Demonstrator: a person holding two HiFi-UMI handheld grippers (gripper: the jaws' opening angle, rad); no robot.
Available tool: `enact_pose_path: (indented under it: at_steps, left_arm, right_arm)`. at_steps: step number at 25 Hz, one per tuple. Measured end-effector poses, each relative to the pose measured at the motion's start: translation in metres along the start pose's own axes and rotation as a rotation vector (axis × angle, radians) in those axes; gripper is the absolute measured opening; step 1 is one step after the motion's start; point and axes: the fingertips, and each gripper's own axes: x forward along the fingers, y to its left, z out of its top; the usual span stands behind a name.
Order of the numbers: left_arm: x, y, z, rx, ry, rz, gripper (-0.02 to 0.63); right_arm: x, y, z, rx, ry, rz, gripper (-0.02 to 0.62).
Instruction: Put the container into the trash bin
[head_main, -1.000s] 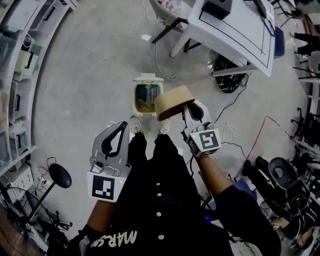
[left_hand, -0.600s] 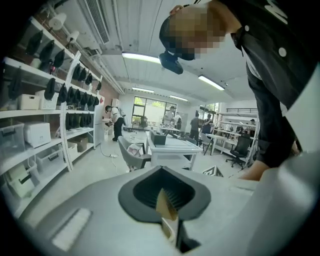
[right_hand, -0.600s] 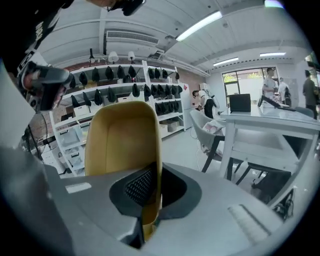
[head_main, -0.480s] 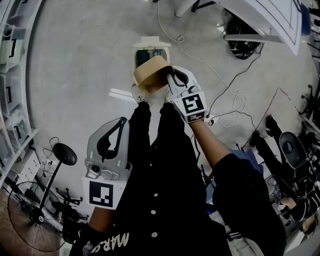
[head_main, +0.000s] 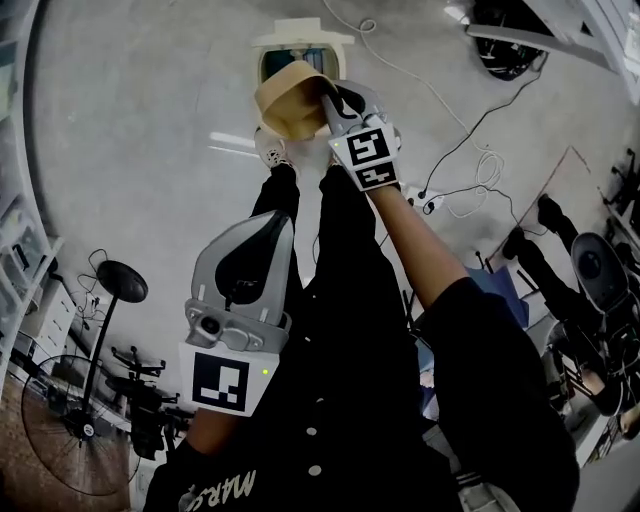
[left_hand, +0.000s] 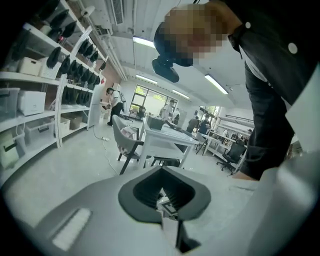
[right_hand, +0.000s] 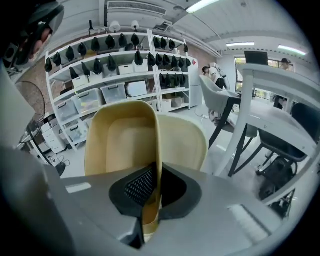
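Observation:
The tan, bowl-like container (head_main: 283, 98) hangs over the front of the white trash bin (head_main: 300, 42), whose lid stands open at the top of the head view. My right gripper (head_main: 328, 100) is shut on the container's wall. In the right gripper view the thin tan wall (right_hand: 125, 135) runs edge-on between the black pads (right_hand: 140, 186), with the hollow side to the left. My left gripper (head_main: 281, 218) is held low beside the person's leg, shut and with nothing in it. In its own view the left gripper (left_hand: 162, 186) points out at the room.
The person's shoes (head_main: 270, 150) stand just before the bin. Cables and a power strip (head_main: 430, 205) lie on the floor at the right. A stool (head_main: 122, 282) and a floor fan (head_main: 80, 440) are at the left, an office chair (head_main: 600, 265) at the right.
My right gripper has carried the container down and forward, from in front of the bin to over its opening. The left gripper has sunk lower beside the leg.

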Motion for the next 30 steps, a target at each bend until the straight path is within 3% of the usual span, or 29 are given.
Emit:
enact_pose_path:
  at_steps: [8,18,30]
  left_arm:
    - [0.021,0.012,-0.047,-0.076,0.015,0.026,0.002]
    - [0.036,0.013,-0.088,-0.087,0.066,0.043,0.002]
    - [0.034,0.023,-0.092,-0.061,0.061,0.043,0.002]
  right_arm:
    - [0.039,-0.009,-0.046,-0.049,0.098,0.002,0.023]
    - [0.082,-0.022,-0.087,-0.076,0.200,-0.035,0.023]
    - [0.104,-0.023,-0.113,-0.093,0.281,-0.062,0.023]
